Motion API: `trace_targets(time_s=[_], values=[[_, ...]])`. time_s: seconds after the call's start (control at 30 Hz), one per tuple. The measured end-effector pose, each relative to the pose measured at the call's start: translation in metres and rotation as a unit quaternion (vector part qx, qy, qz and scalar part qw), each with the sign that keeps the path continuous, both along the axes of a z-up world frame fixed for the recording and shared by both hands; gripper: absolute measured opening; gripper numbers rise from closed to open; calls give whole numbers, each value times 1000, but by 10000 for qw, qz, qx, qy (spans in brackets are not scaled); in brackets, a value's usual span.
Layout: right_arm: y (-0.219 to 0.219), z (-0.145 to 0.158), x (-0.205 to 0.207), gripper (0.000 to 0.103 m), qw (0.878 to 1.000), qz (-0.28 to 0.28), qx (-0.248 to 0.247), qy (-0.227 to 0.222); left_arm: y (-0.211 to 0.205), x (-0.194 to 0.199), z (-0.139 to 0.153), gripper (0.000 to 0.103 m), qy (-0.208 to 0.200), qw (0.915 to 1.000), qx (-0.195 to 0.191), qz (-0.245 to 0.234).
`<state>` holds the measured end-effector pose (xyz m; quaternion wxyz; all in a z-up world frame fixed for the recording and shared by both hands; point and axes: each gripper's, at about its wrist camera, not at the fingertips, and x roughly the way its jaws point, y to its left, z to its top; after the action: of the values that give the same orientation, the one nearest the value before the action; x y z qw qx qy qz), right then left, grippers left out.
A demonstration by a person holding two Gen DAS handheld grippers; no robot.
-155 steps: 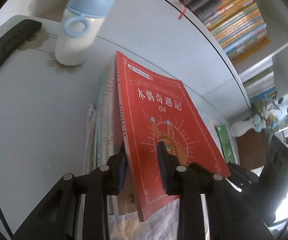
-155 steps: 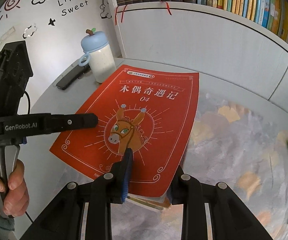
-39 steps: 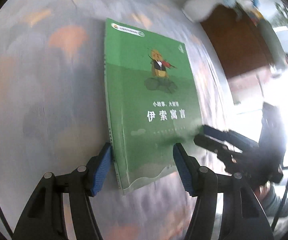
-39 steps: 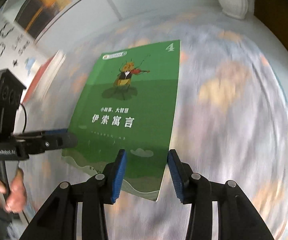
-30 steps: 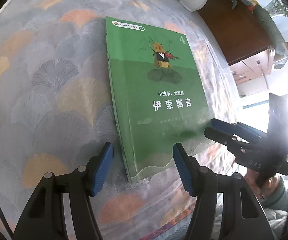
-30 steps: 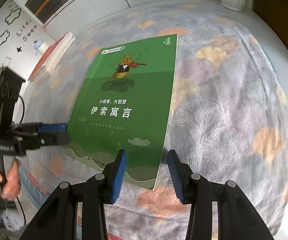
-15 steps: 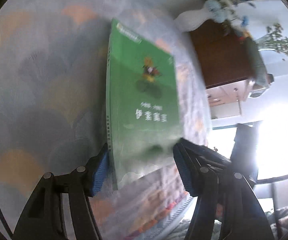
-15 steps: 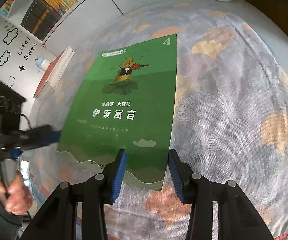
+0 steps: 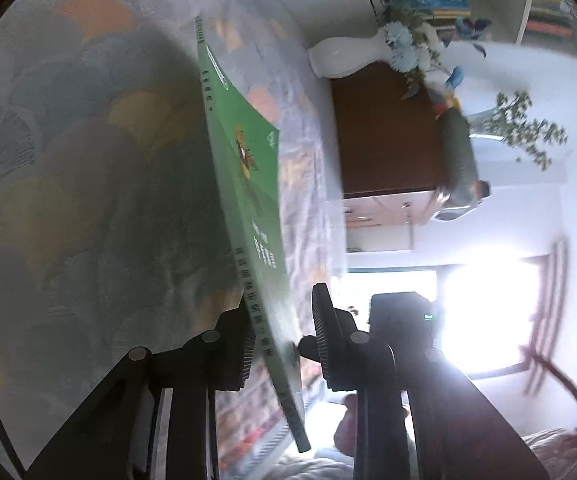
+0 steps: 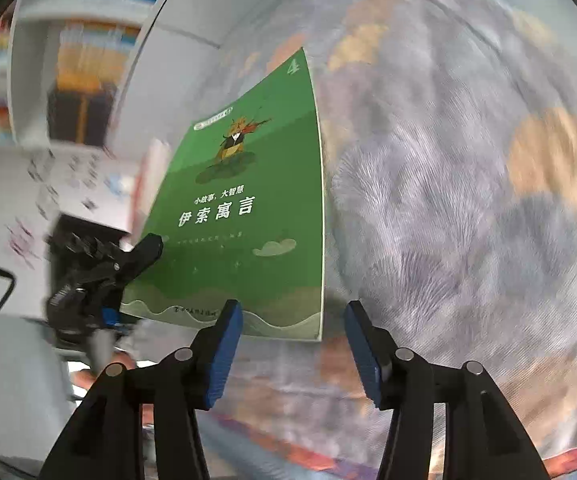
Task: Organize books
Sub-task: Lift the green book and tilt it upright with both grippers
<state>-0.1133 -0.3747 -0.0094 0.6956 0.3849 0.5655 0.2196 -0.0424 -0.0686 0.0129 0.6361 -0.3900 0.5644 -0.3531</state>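
Book: green book [image 10: 248, 216], cover reads "伊索寓言", "小故事, 大智慧", numeral "4"; tilted up off the patterned tablecloth [image 10: 468, 200].
Left tongs [image 9: 284, 340]: just closed, pinching the book's spine-side edge.
Right tongs [image 10: 292, 344]: just widened, spread, gripping nothing, book's lower edge just beyond.

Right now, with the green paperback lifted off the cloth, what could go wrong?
1. The left hand-held gripper pinches the thin green paperback book only near its bottom spine-side corner; its jaws have just been closing, so the long overhang could sag or slip.
2. The right hand-held gripper has just been opening and holds nothing, leaving no backup support.
3. The white ceramic vase stands at the far edge of the patterned cloth; a swinging book might hit it.
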Motion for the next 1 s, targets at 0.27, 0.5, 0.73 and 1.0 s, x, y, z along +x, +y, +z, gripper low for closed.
trace_targets(time_s=[0.27,0.5,0.73,1.0], values=[[12,-15,24,28,9952,-312,928,36,11,-1,-11,22,266,9995,141,137],[46,30,26,16,9946,300,-649,-750,-4,-4,-9,22,-124,9854,1648,-407],[117,74,9,16,9221,1490,-2905,-2078,-5,-7,5,24,-509,9737,2112,-695],[159,93,-24,16,8579,2048,-3795,-2793,29,-19,41,24,-1022,9646,2314,-749]])
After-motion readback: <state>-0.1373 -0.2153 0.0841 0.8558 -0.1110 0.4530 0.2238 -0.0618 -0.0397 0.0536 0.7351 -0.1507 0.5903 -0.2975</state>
